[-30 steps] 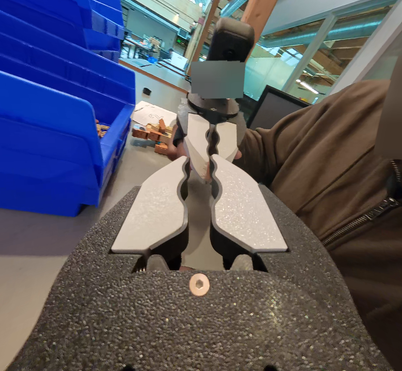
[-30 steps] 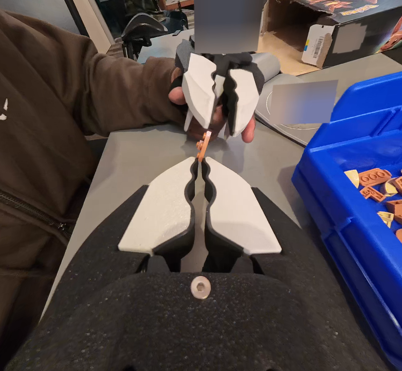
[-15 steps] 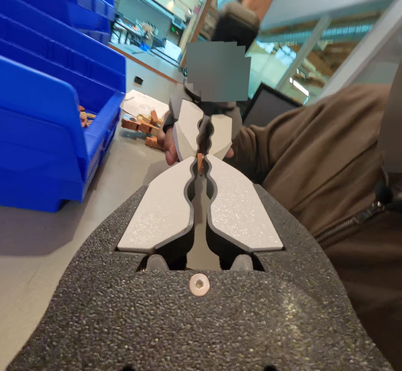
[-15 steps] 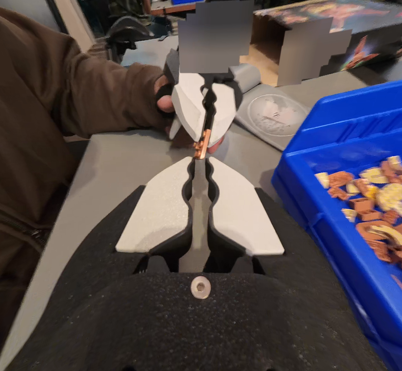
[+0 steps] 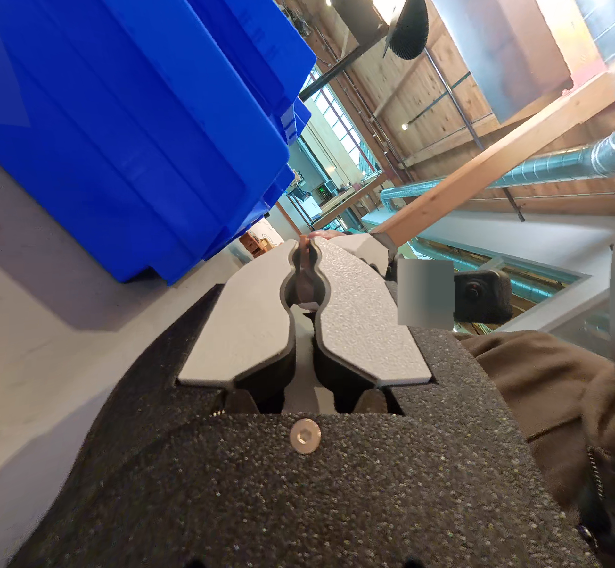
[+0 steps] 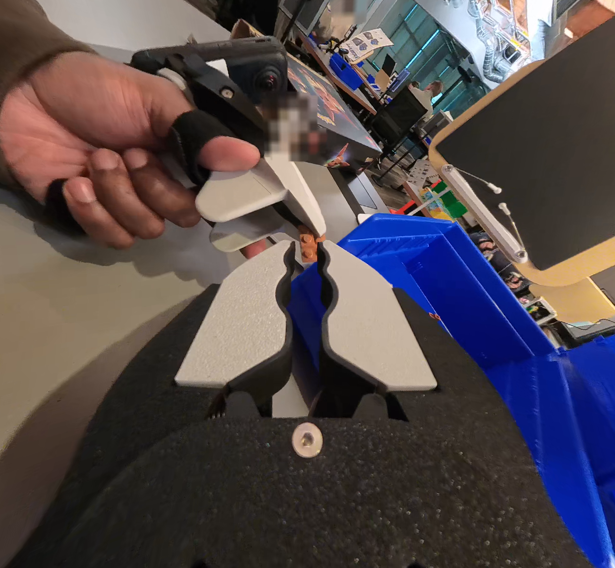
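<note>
Two hand-held grippers, tip to tip above the table, one small part between them:

- Left hand-held gripper [image 5: 305, 247]: grey fingers closed onto a small orange-brown studded plastic plate [image 6: 307, 250], clamped across its flat faces at the very tips.
- Right hand-held gripper [image 6: 305, 245]: fingers parted, straddling the free end of the same plate. A gap shows on one side, so it does not grip.
- Grip note, as a judgement: only the left tips carry the plate and the purchase is shallow. A steady, square hold would guard against twisting.
- Bare hand [image 6: 100, 152] with black finger straps, brown sleeve behind it, working the left gripper's handle.
- Open blue plastic bin [image 6: 449, 269]: directly beyond and below the right fingers, the plate above its near rim.
- Stack of blue plastic bins [image 5: 133, 102]: beside the left gripper, standing on the table.
- Cluster of brown bricks [image 5: 254, 245]: on the table past the stack, well apart from the fingers.
- Grey table [image 6: 66, 302]: carries all the above.
</note>
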Tool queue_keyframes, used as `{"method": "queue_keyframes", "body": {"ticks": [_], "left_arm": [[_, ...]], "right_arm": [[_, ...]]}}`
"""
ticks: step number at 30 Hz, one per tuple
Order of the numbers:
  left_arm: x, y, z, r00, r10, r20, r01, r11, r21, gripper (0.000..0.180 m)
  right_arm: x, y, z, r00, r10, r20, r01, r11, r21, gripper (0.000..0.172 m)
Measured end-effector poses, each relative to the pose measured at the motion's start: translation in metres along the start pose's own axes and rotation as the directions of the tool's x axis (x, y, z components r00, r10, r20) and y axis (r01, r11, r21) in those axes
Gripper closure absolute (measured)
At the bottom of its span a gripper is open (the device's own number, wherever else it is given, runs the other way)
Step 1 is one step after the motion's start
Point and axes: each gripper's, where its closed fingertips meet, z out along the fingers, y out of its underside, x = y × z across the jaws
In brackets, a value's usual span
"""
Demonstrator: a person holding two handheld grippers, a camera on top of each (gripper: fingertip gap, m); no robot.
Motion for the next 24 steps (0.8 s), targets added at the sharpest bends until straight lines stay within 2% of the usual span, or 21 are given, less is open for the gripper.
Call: {"method": "queue_keyframes", "body": {"ticks": [10, 17, 19, 24], "left_arm": [[-0.002, 0.005, 0.003, 0.998, -0.063, 0.026, 0.063, 0.998, 0.022, 0.176], [-0.011, 0.007, 0.001, 0.978, -0.197, 0.076, 0.19, 0.978, 0.085, 0.176], [-0.01, 0.007, 0.001, 0.979, -0.184, 0.084, 0.177, 0.981, 0.085, 0.176], [-0.003, 0.005, 0.002, 0.993, -0.056, 0.102, 0.051, 0.997, 0.052, 0.176]], "right_arm": [[-0.001, 0.007, 0.007, 0.993, -0.091, -0.079, 0.088, 0.995, -0.044, 0.163], [-0.004, 0.014, 0.011, 0.99, -0.102, -0.1, 0.092, 0.991, -0.098, 0.162], [-0.004, 0.013, 0.011, 0.994, -0.064, -0.089, 0.056, 0.994, -0.091, 0.163], [-0.002, 0.007, 0.007, 0.997, 0.03, -0.073, -0.033, 0.999, -0.041, 0.163]]}}
